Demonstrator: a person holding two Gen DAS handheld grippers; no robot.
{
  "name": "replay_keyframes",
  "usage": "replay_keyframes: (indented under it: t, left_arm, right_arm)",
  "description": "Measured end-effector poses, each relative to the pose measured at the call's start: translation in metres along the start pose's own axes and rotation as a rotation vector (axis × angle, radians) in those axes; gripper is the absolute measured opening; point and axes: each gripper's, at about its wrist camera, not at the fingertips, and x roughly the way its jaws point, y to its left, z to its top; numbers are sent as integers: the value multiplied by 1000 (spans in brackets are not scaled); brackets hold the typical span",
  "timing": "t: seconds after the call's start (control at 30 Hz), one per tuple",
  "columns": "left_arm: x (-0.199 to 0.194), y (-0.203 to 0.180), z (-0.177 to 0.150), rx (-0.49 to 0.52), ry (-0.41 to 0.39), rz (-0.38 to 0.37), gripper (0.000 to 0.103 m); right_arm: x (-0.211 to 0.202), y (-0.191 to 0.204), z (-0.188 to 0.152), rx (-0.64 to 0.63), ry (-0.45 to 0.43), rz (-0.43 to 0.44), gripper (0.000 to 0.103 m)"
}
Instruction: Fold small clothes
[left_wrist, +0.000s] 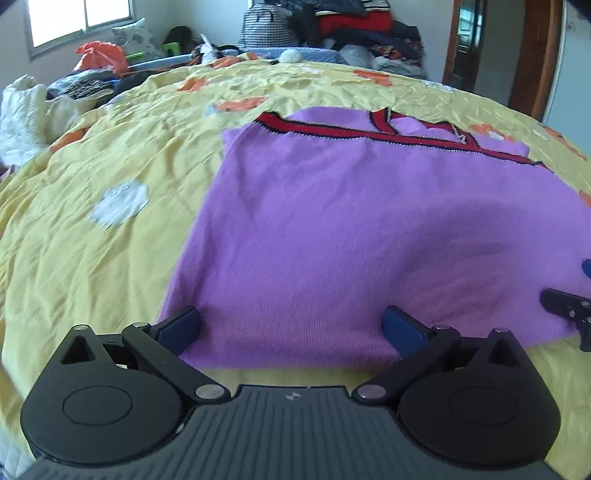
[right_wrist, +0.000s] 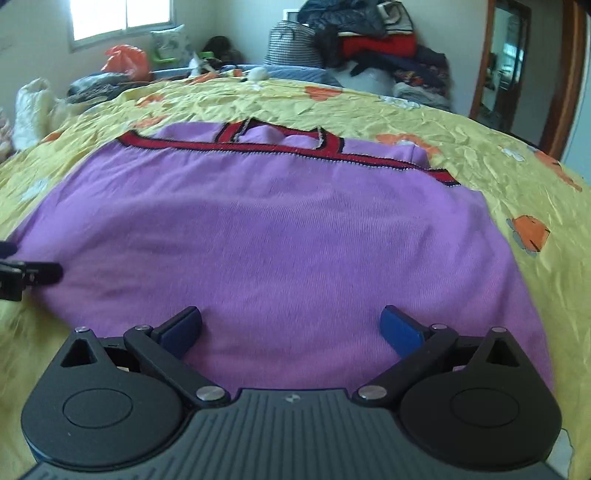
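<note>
- The bed (left_wrist: 110, 229) fills most of both views, covered by a wrinkled yellow bedspread printed with orange and white flowers.
- A heap of clothes and bags (right_wrist: 373, 40) is stacked at the far side of the room beyond the bed; a window (left_wrist: 77, 18) is at the far left and a wooden door frame (right_wrist: 565, 74) at the right.
- The purple knit garment (left_wrist: 351, 229) lies spread flat on the bedspread, its red band with dark edging (right_wrist: 280, 147) on the far side and its plain hem nearest the cameras.
- The left claw (left_wrist: 291, 328) sits low at the near hem toward the garment's left corner, its blue-padded jaws wide apart, with purple fabric showing between them and nothing gripped.
- The right claw (right_wrist: 291, 326) is likewise at the near hem, further along toward the garment's right side, jaws spread wide over the fabric and clamped on nothing.
- Each claw's tip shows at the edge of the other's view, resting just above the garment; the two are apart from one another.
- An orange plastic bag (left_wrist: 98, 55) sits beyond the far left of the bed.
</note>
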Motion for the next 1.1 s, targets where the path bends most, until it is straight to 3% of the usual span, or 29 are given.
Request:
replay_keyframes:
  t: [0.1, 0.17, 0.27, 0.33, 0.4, 0.47, 0.53, 0.6, 0.73, 0.83, 0.93, 1.0, 1.1]
  left_arm:
    - [-4, 1, 6, -34, 44, 19, 103]
    - [-7, -3, 14, -35, 60, 29, 103]
    - [-5, -14, 33, -25, 4, -2, 103]
    - [6, -23, 51, -14, -22, 2, 103]
    - [26, -31, 66, -5, -11, 30, 103]
    - [45, -30, 71, -22, 38, 41, 103]
    - [51, -24, 66, -45, 32, -1, 103]
    - [49, -25, 58, 14, 22, -4, 103]
    - [40, -20, 62, 21, 48, -27, 103]
    - [30, -16, 68, 21, -14, -63, 103]
    - [43, -8, 76, -22, -15, -97, 103]
    - [58, -1, 82, -52, 15, -116, 103]
    - [69, -5, 85, 50, 1, -80, 103]
  right_arm:
    - [-9, -5, 8, -31, 31, 33, 103]
    - [-19, -16, 18, -55, -45, 6, 103]
    - [-13, -41, 41, -100, -146, -28, 103]
    - [11, -64, 64, -3, -91, -24, 103]
    - [37, -81, 79, 47, -59, 52, 103]
    - [65, -89, 82, 22, 37, -54, 103]
    - [72, -114, 72, 94, 22, -37, 103]
    - [66, -123, 65, 106, 22, -61, 103]
    - [55, -117, 65, 124, 41, -99, 103]
    - [48, -109, 77, 126, -26, -75, 103]
    - [65, -103, 88, 123, -48, -15, 103]
    - [85, -104, 93, 107, -4, -67, 103]
    - [96, -127, 96, 178, 8, -90, 103]
